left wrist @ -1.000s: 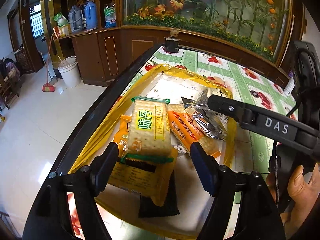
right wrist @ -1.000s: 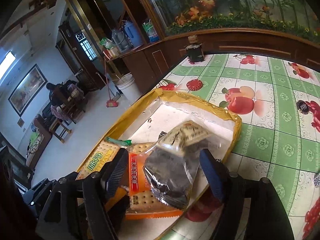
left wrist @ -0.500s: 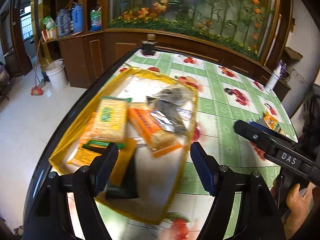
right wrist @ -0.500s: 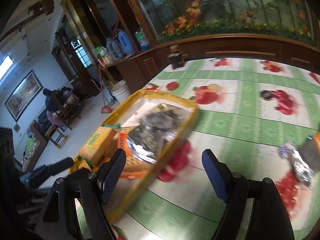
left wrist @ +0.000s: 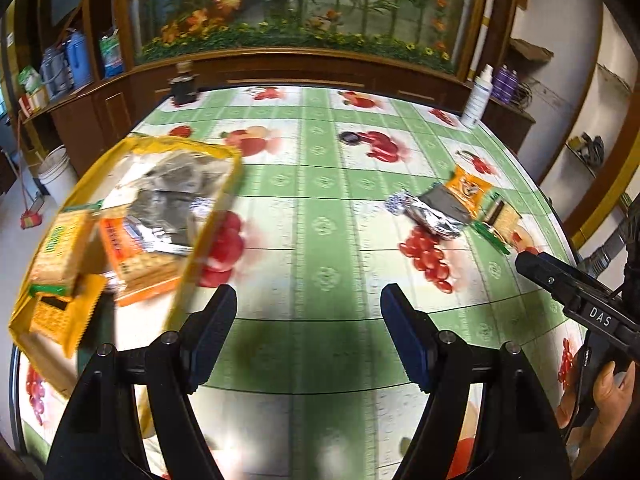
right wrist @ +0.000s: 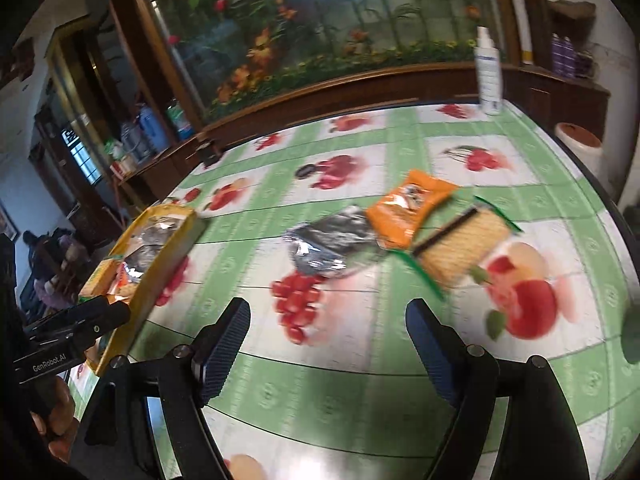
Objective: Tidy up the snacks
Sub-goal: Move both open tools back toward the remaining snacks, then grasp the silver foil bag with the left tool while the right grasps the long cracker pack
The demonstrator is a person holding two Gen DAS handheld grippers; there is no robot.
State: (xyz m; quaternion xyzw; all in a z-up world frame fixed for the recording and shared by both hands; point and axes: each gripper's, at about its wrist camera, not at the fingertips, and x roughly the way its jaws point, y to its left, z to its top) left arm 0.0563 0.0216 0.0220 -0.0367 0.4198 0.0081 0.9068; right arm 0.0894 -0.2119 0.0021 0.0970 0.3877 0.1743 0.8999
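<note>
Both tongs stand with their jaws apart and nothing between them.

Left wrist view: the left gripper (left wrist: 308, 330) hovers over the green-and-white fruit-print tablecloth (left wrist: 320, 216), its 2 dark blue pads wide apart above bare cloth. Ahead and to its left lies the shallow yellow-rimmed tray (left wrist: 208, 216), blurred, holding several snacks: a yellow cracker packet with green ends (left wrist: 58, 248), an orange cracker packet (left wrist: 132, 260), and a crinkled silver foil bag (left wrist: 172, 196). Ahead and to its right, well apart from the tray, 3 loose snacks lie touching on the cloth: a silver foil packet (left wrist: 434, 212), an orange snack pouch (left wrist: 468, 190), and a clear-wrapped cracker pack with green ends (left wrist: 500, 220). The right gripper's black arm crosses the right edge, with a hand (left wrist: 600, 392) below it. A white spray bottle (left wrist: 478, 96) stands at the far edge.

Right wrist view: the right gripper (right wrist: 328, 344) has just been opening its jaws, with only cloth beneath. Just ahead lie the same 3 loose snacks: foil packet (right wrist: 332, 244) nearest, orange pouch (right wrist: 410, 206) beyond it, cracker pack (right wrist: 460, 246) to the right. The tray (right wrist: 168, 256) sits far left, beside the left gripper's black arm.
</note>
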